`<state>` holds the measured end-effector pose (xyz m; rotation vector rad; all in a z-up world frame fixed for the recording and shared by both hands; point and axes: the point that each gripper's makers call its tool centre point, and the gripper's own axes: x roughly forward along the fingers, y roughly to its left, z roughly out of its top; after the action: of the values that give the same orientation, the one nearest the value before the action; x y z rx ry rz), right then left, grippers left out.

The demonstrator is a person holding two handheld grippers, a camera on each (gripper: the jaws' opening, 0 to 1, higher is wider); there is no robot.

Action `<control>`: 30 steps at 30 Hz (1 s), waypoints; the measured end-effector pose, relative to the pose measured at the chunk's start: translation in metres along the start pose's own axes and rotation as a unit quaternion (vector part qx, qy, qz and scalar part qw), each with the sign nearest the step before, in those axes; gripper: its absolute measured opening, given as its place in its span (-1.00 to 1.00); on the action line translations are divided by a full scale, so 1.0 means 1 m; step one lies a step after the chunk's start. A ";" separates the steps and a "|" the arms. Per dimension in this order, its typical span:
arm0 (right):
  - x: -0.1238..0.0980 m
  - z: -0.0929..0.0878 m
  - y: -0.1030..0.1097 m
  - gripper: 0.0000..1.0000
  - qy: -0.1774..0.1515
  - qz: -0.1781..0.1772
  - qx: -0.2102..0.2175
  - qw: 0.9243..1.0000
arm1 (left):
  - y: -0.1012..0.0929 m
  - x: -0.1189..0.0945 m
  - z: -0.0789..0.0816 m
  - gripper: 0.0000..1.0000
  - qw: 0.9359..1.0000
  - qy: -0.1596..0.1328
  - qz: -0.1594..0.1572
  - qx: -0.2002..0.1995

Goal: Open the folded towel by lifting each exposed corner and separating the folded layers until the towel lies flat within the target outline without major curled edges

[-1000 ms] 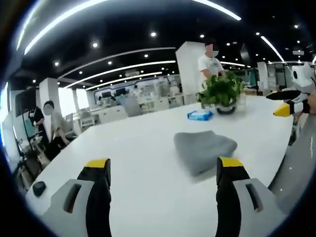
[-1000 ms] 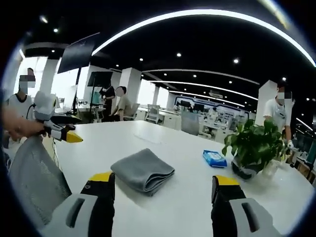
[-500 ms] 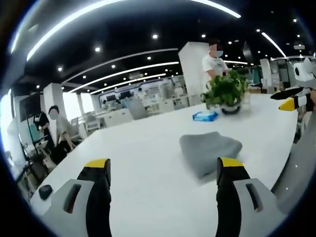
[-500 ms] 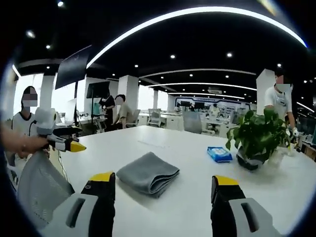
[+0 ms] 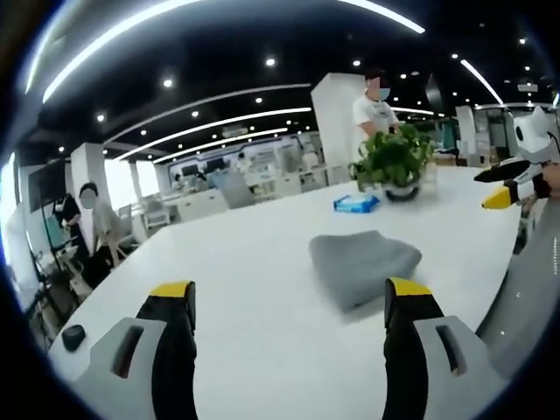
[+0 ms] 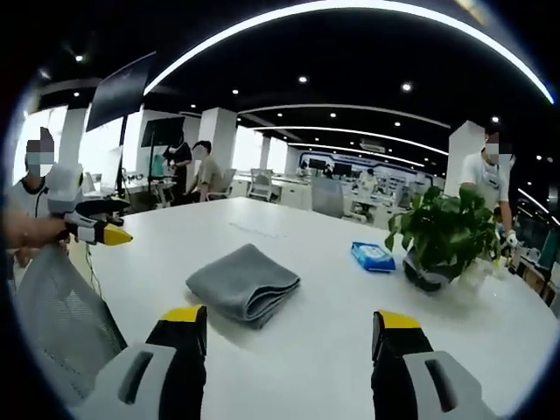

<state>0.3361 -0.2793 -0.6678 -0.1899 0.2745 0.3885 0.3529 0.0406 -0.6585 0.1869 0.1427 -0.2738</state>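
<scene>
An open-plan office is indicated by rows of desks (image 6: 289, 188) and chairs (image 5: 234, 186), a dark ceiling (image 6: 350, 70) with strip lights (image 5: 210, 122), and a long white table (image 6: 306, 289).

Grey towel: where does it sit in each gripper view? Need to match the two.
Left gripper view: folded grey towel right of centre, just above the right-hand jaw tip.
Right gripper view: towel left of centre, above the left-hand jaw tip.
Shared landmark: potted plant beside the blue packet.

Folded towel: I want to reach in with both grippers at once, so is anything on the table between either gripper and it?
Nothing visible: bare white table lies between each open gripper and the folded towel. The plant and blue packet sit beyond it.
</scene>
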 end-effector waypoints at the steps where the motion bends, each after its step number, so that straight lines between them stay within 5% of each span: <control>1: 0.001 -0.002 0.000 0.56 0.005 -0.001 -0.003 1.000 | 0.000 0.000 0.000 0.78 1.000 -0.001 -0.003 -0.004; 15: 0.002 -0.009 -0.007 0.56 0.017 -0.009 0.003 1.000 | -0.002 0.002 -0.003 0.79 0.999 -0.001 -0.022 -0.035; 24: 0.001 -0.002 -0.009 0.53 0.024 0.002 0.032 0.999 | 0.005 0.005 0.019 0.72 0.999 -0.001 -0.015 -0.047; 27: -0.002 0.005 -0.011 0.47 0.039 0.002 0.014 0.999 | 0.001 0.012 0.040 0.65 0.999 -0.012 -0.033 0.006; 30: -0.009 0.021 -0.020 0.36 0.019 -0.015 -0.007 1.000 | -0.019 0.026 0.059 0.61 0.996 -0.016 -0.072 0.050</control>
<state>0.3408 -0.2957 -0.6427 -0.2141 0.3057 0.3576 0.3794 0.0036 -0.6087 0.2716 0.1108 -0.4273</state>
